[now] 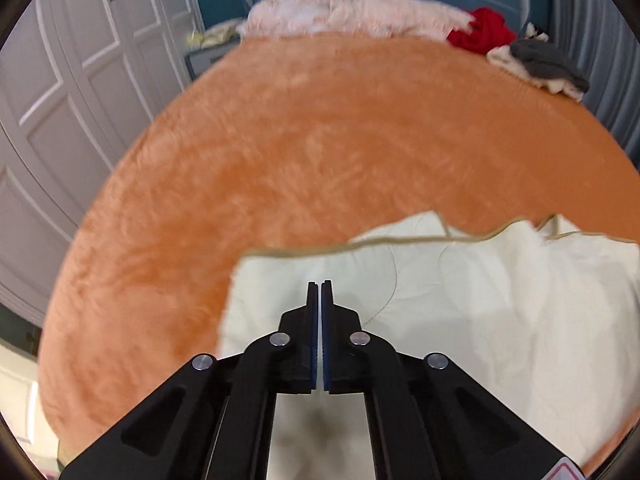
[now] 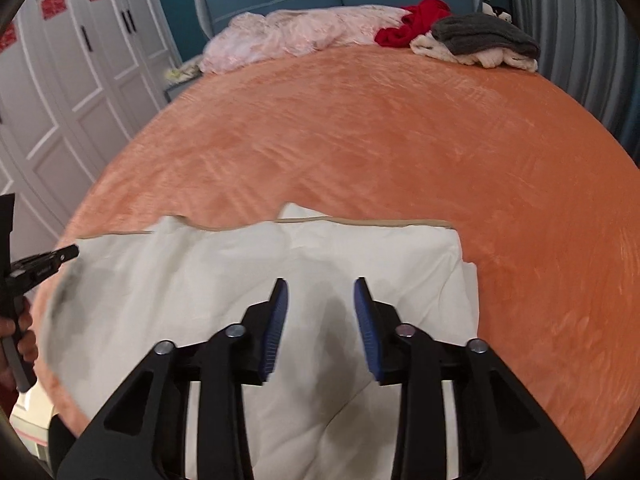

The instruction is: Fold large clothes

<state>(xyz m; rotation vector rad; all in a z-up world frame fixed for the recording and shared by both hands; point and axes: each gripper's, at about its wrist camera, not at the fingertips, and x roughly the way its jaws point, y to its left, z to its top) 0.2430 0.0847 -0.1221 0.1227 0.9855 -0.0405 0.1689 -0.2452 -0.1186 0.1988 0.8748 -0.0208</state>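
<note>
The cream garment (image 2: 280,280), smooth with tan piping, is lying low in frame beneath both grippers: left gripper (image 1: 320,286) pressing closed, empty; right gripper (image 2: 320,284) gaping wide over it on the plush orange blanket (image 2: 400,140).

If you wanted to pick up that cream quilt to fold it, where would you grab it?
Probably the far right corner of the cream quilt, coming from the bare orange bedspread side. There the tan-trimmed edge lies flat and exposed, so the open right gripper could likely slide its fingers over and under it.
</note>
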